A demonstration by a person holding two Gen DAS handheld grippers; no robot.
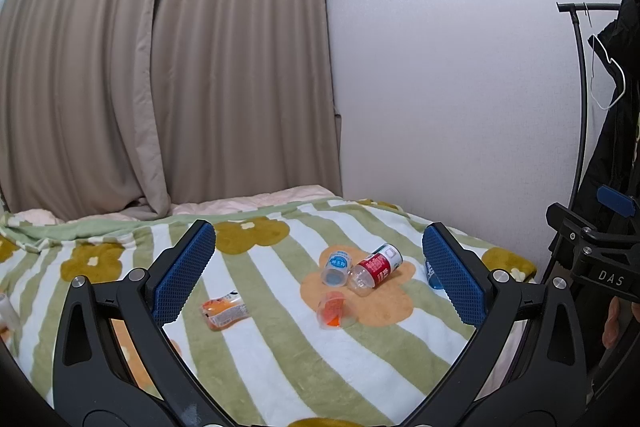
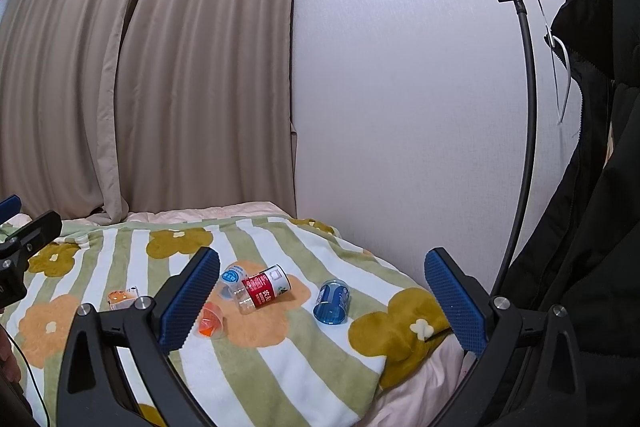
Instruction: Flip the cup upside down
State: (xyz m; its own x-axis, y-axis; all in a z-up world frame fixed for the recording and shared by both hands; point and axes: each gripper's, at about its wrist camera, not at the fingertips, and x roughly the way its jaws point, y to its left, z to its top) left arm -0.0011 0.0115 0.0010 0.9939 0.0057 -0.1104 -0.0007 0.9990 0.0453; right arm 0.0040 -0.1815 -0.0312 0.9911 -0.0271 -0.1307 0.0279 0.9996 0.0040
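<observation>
Several small clear plastic cups lie on their sides on a striped flower blanket [image 1: 280, 367]. A red-labelled cup [image 1: 376, 269] [image 2: 264, 289] lies beside a blue-and-white-labelled cup [image 1: 337, 268] [image 2: 232, 277]. An orange-tinted cup [image 1: 331, 310] [image 2: 209, 321] lies in front of them. An orange-labelled cup [image 1: 225, 310] [image 2: 122, 298] lies further left. A blue cup [image 2: 332, 302] lies to the right, mostly hidden behind my left finger in the left wrist view [image 1: 432, 273]. My left gripper [image 1: 318, 273] and right gripper [image 2: 322, 303] are both open, empty and above the blanket, short of the cups.
The blanket [image 2: 280, 367] covers a bed against a white wall [image 1: 440, 87], with beige curtains [image 1: 160, 87] behind. A black clothes rack [image 2: 524, 147] with a dark jacket [image 2: 592, 227] stands at the right. The bed's right edge drops off near the blue cup.
</observation>
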